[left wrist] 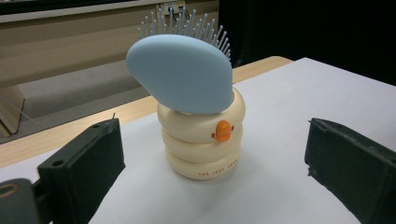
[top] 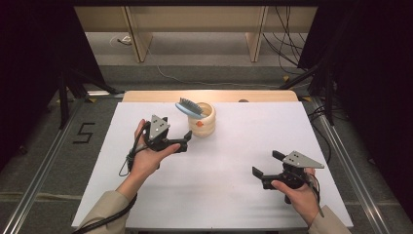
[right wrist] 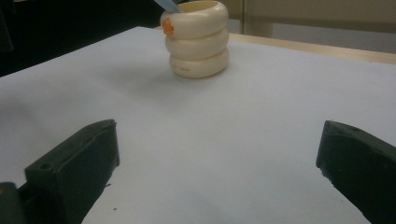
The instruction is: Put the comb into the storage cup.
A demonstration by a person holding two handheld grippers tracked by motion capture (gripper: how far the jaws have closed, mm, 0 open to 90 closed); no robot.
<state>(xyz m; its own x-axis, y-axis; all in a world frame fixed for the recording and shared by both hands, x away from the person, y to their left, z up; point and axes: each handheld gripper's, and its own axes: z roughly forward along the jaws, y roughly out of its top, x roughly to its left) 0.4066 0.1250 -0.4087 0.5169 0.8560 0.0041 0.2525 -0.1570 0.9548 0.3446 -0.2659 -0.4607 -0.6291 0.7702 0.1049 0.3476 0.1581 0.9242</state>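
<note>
A cream ringed cup [top: 204,121] with an orange beak stands upright near the far middle of the white table [top: 243,146]. A light blue hairbrush [top: 189,107] stands in it, head up and leaning left. In the left gripper view the cup [left wrist: 201,140] and brush head [left wrist: 182,74] sit just ahead, between the jaws. My left gripper [top: 187,139] is open, just left of the cup and apart from it. My right gripper [top: 265,165] is open with nothing in it at the near right. The cup [right wrist: 198,39] is far ahead in the right gripper view.
A wooden strip [top: 209,95] runs along the table's far edge. Beyond it are wooden furniture legs [top: 139,41] and cables [top: 287,34] on the floor. Metal rails [top: 44,161] flank the table, and a "5" mark [top: 84,132] lies on the floor at left.
</note>
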